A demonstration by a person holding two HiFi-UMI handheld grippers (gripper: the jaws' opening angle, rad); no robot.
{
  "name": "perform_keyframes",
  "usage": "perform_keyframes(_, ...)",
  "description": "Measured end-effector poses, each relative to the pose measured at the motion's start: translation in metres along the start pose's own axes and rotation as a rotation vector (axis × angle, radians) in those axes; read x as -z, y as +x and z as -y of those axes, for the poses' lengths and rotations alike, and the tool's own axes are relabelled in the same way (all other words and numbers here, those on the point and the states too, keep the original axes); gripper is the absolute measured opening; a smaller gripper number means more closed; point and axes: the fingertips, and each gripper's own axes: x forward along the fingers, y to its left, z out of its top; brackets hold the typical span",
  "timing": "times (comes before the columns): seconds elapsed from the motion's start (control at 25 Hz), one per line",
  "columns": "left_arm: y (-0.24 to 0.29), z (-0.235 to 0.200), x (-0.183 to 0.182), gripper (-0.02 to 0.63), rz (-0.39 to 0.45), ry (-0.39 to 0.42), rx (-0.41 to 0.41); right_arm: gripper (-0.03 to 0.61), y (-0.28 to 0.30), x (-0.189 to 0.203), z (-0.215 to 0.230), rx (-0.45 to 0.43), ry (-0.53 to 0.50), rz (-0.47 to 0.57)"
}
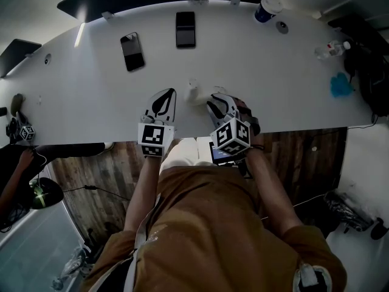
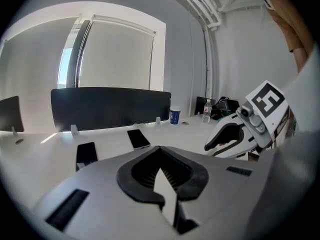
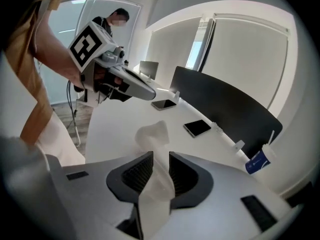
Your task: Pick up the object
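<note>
A crumpled white tissue (image 1: pixel 193 93) lies on the white table (image 1: pixel 91 102) near its front edge, between my two grippers. In the right gripper view the tissue (image 3: pixel 155 134) runs up through the right gripper (image 3: pixel 161 156). Its pads stand a little apart on either side and do not visibly press on it. The left gripper (image 1: pixel 171 92) hovers just left of the tissue, and its fingers meet in a point. In its own view the left gripper (image 2: pixel 161 171) shows a thin white sliver between the pads; what it is I cannot tell.
Two dark phones (image 1: pixel 132 51) (image 1: pixel 185 28) lie farther back. A blue paper cup (image 1: pixel 266 8), a water bottle (image 1: pixel 331 49) and a blue object (image 1: pixel 340 85) sit at the far right. A black partition (image 2: pixel 110 106) lines the back edge. A person's hand (image 1: pixel 24 160) is at the left.
</note>
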Motion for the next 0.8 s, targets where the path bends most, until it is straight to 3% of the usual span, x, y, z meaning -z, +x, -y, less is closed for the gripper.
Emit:
perform_keyframes(0.36,0.003,0.001,0.003,0.006,-0.007,-0.012,0.008,0.198,0.013,0.008,-0.007,0.02,-0.232,-0.083)
perform_keyframes(0.56,0.001,-0.001,0.003,0.006,-0.007,-0.013,0.008,0.225,0.023,0.012,-0.015,-0.029,-0.306,-0.156)
perform_keyframes(0.8,-0.001,-0.003,0.004,0.006,-0.004,-0.016,0.008,0.225,0.032,0.012,-0.012,-0.008,-0.383,-0.19)
